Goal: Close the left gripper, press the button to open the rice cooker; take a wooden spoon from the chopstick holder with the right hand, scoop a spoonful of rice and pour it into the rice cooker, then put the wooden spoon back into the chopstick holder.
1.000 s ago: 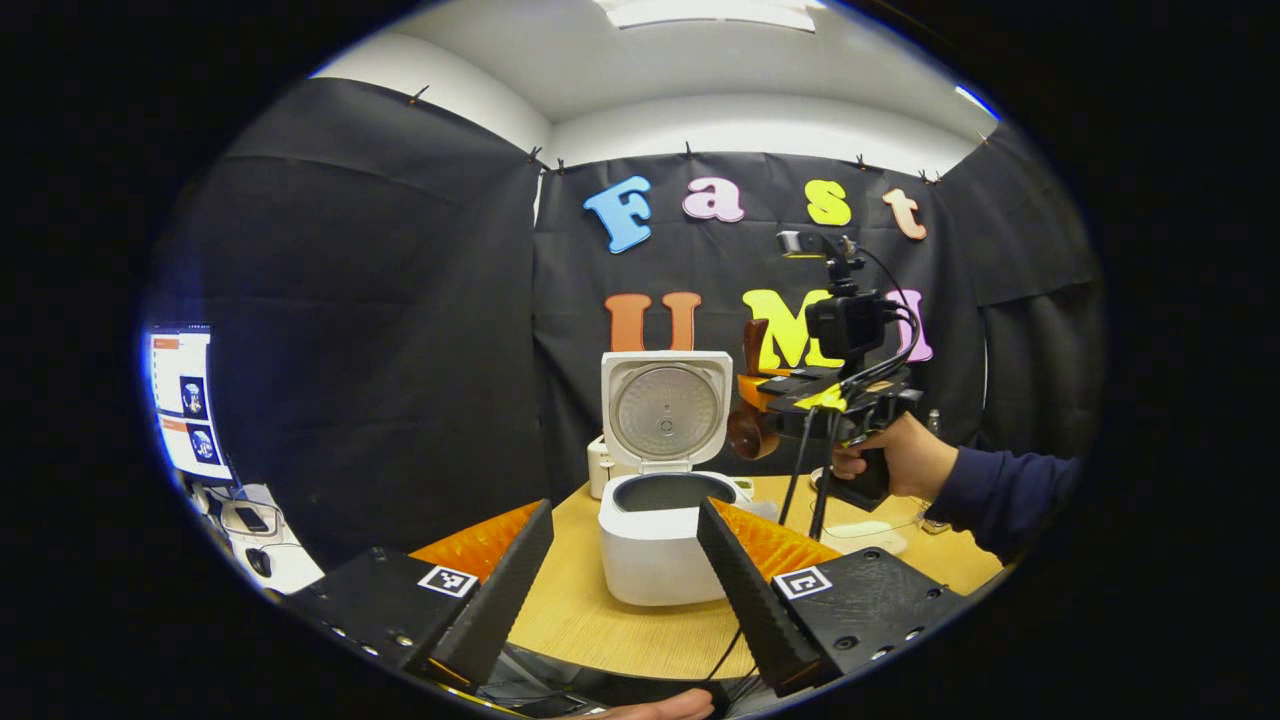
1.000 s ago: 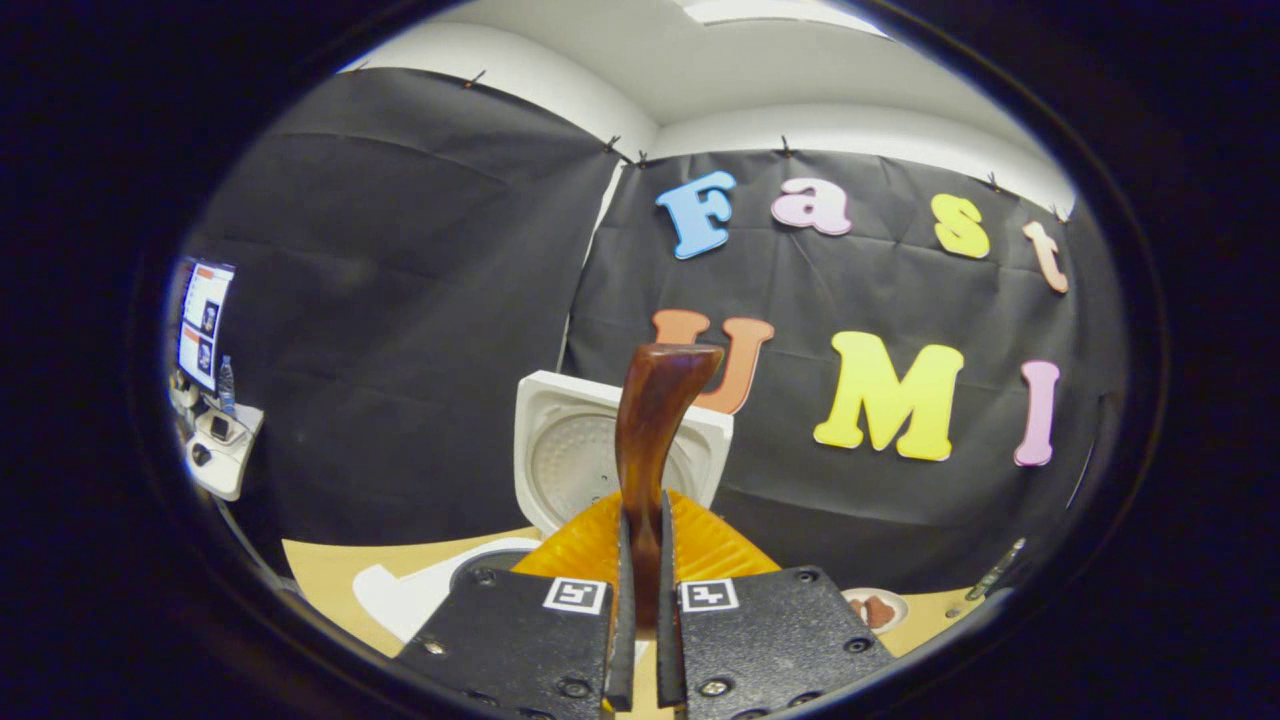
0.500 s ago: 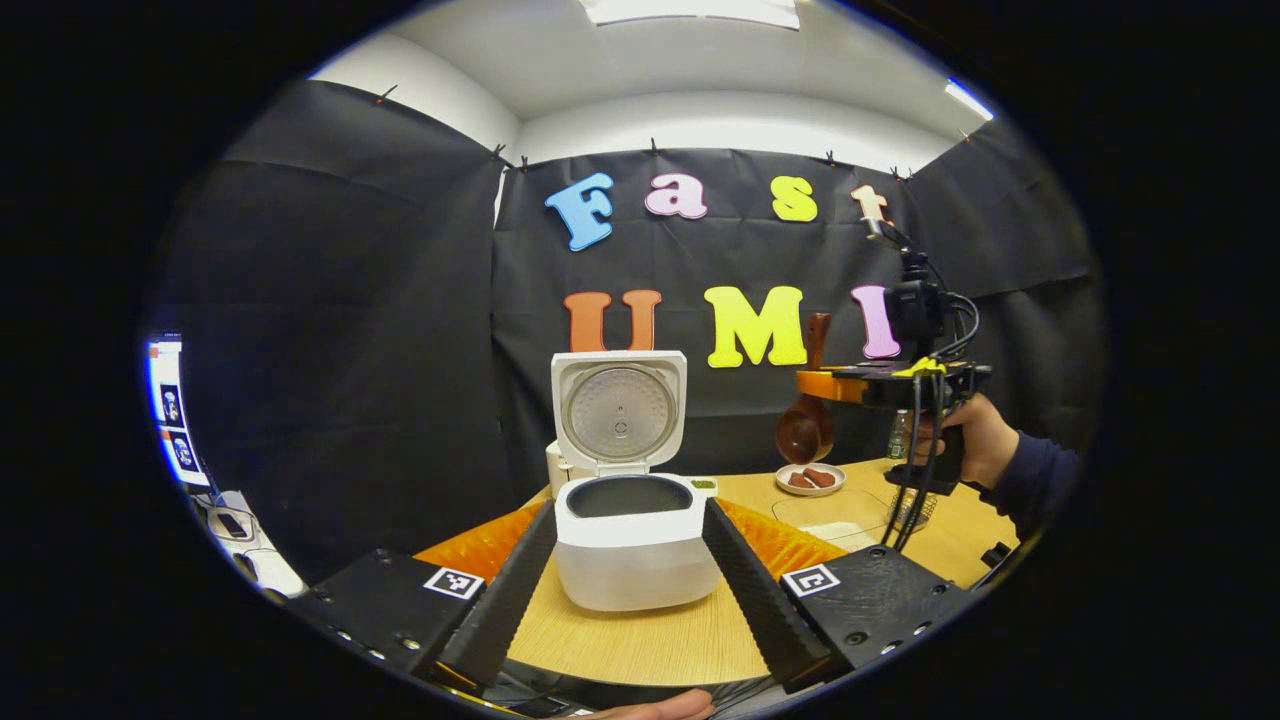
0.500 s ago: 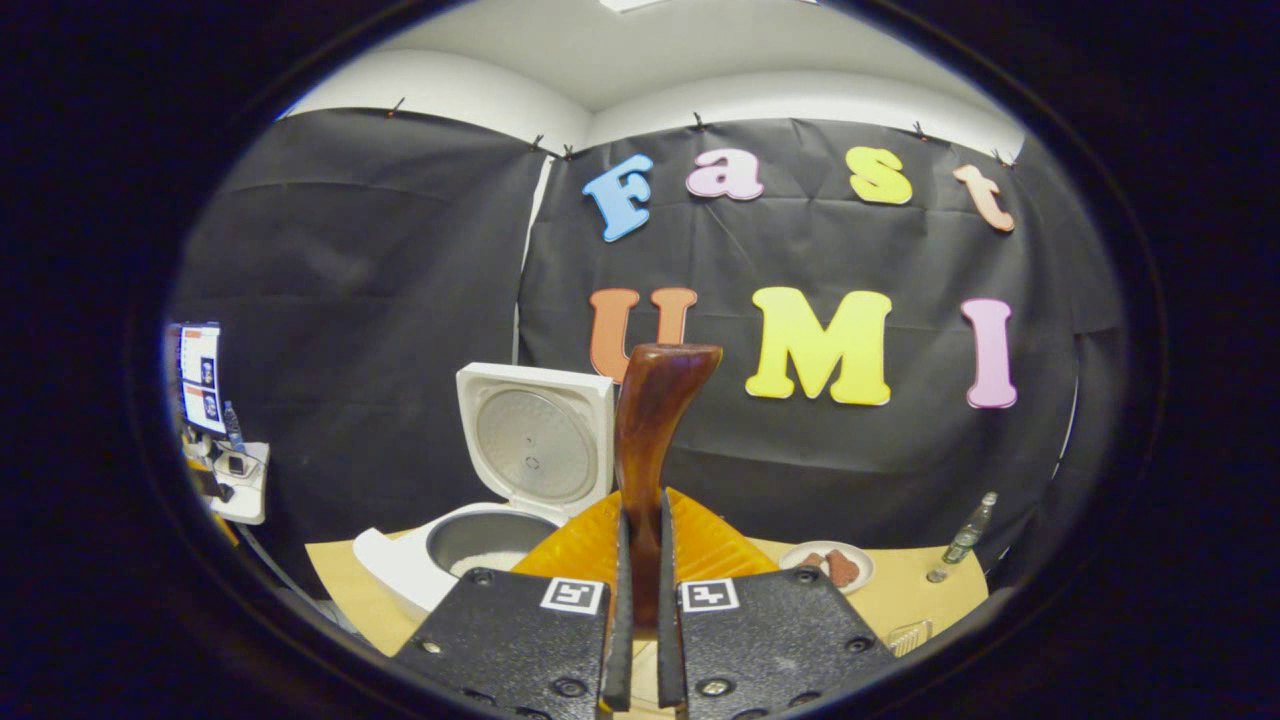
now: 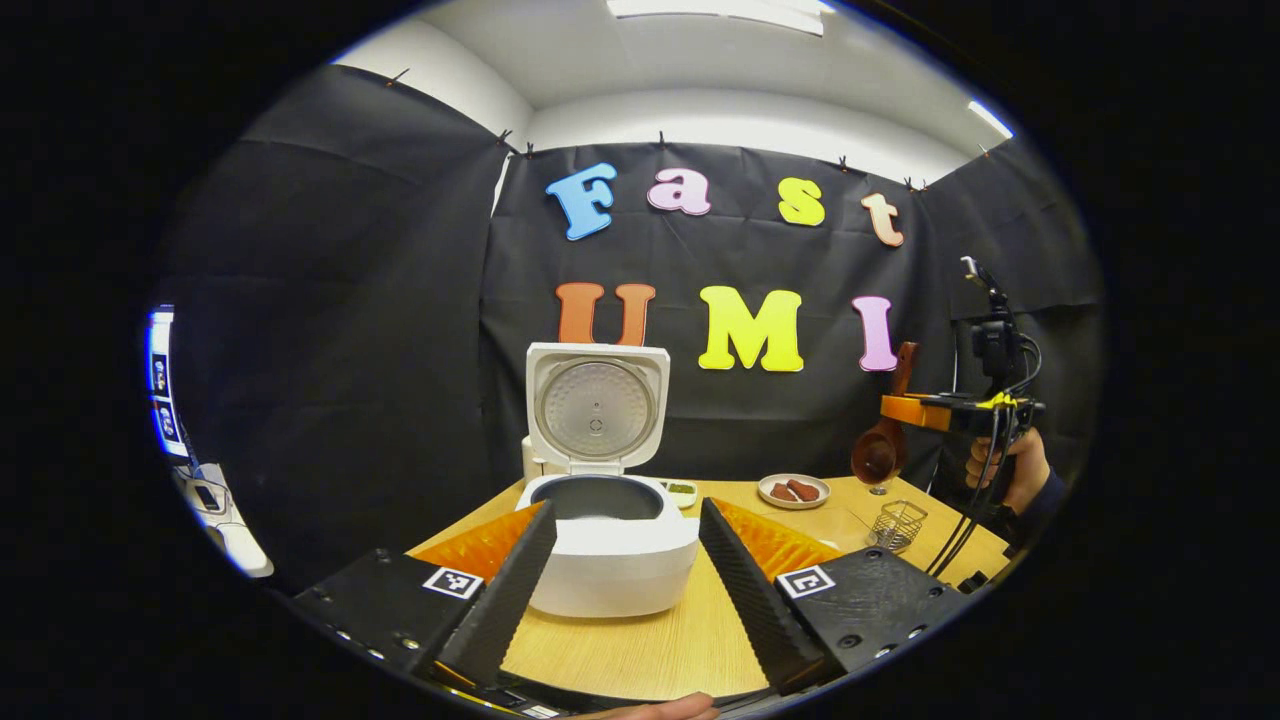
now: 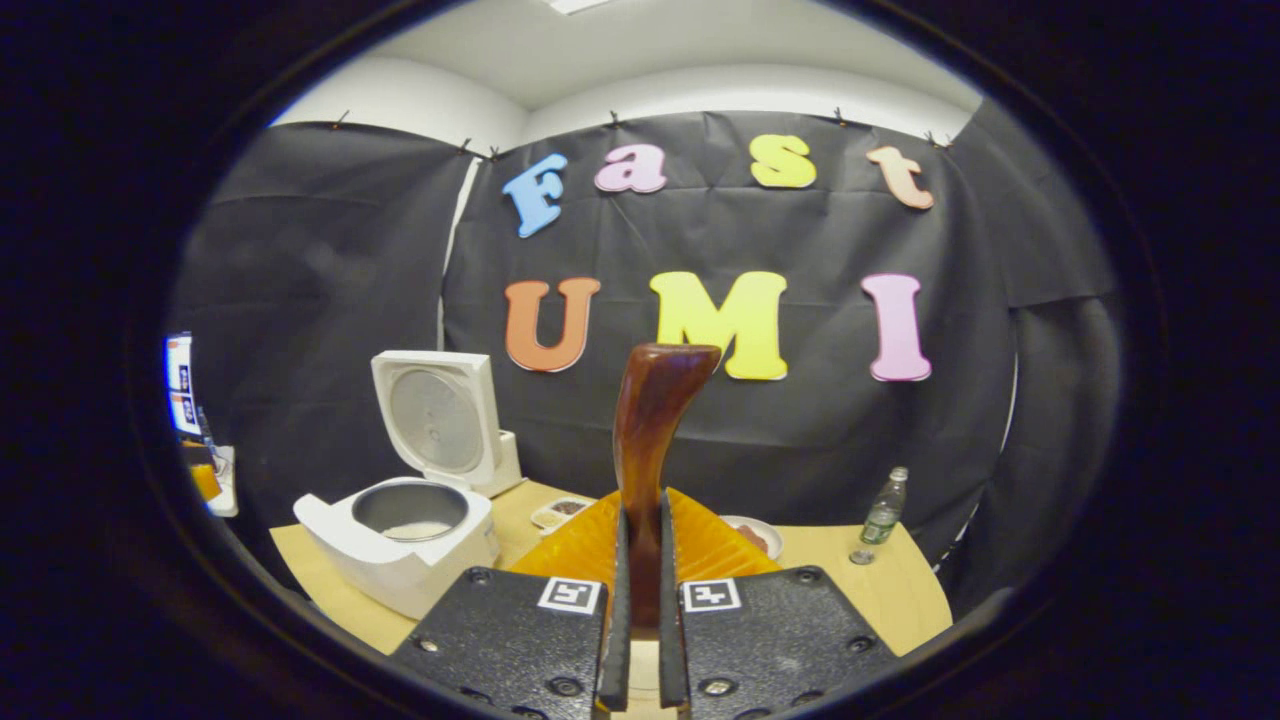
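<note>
The white rice cooker point(image 5: 612, 560) stands on the wooden table with its lid point(image 5: 597, 405) up. My left gripper point(image 5: 625, 506) is open, one finger on each side of the cooker's body, held back from it. Far right, a hand holds my right gripper point(image 5: 935, 410) above the wire chopstick holder point(image 5: 897, 522). It is shut on the wooden spoon point(image 5: 879, 452), whose bowl hangs down. In the right gripper view the spoon's handle point(image 6: 655, 420) rises between the fingers of my right gripper point(image 6: 640, 540). The cooker point(image 6: 395, 545) sits at the left with white rice point(image 6: 415, 529) in its pot.
A plate with brown food point(image 5: 793, 490) and a small dish point(image 5: 681, 489) lie behind the cooker. A plastic bottle point(image 6: 880, 512) stands at the table's far right. A monitor point(image 5: 160, 385) glows on a side desk to the left.
The right gripper has carried the spoon from beside the cooker's lid to the right, ending over the wire holder. The left gripper has stayed open and drawn back slightly.
</note>
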The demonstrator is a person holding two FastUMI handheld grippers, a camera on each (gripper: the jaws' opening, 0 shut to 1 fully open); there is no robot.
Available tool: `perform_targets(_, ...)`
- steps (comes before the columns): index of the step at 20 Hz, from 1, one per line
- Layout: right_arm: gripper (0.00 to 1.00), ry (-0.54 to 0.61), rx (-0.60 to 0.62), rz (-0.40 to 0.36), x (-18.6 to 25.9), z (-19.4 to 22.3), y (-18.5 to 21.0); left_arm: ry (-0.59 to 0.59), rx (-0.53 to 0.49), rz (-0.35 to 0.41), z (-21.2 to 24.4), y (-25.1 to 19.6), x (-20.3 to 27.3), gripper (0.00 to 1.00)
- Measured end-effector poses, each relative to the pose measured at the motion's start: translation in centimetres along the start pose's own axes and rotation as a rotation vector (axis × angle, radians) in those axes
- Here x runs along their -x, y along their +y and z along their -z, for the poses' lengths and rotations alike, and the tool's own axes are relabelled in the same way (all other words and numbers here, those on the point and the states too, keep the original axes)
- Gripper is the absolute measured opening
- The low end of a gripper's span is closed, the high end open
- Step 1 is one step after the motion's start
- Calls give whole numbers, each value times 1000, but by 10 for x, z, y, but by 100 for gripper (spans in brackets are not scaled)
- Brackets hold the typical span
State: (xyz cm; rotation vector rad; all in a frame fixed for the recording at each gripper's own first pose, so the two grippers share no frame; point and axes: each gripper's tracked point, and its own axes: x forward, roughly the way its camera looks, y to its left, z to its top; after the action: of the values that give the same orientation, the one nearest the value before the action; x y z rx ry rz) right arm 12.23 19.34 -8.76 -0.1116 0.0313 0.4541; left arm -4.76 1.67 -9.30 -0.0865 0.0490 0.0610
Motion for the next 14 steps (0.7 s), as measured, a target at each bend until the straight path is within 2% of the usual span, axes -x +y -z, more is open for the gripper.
perform_targets(6, 17, 15, -37, 146, 6, 36, -87, -24, -29, 8, 3, -20, -24, 91)
perform_targets(9, 18, 5, -33, 206, 9, 53, -118, -29, -16, 6, 0, -27, -44, 92)
perform_targets(14, 18, 19, -108, 186, -4, 89, -133, -63, -20, 34, -7, -48, -72, 91)
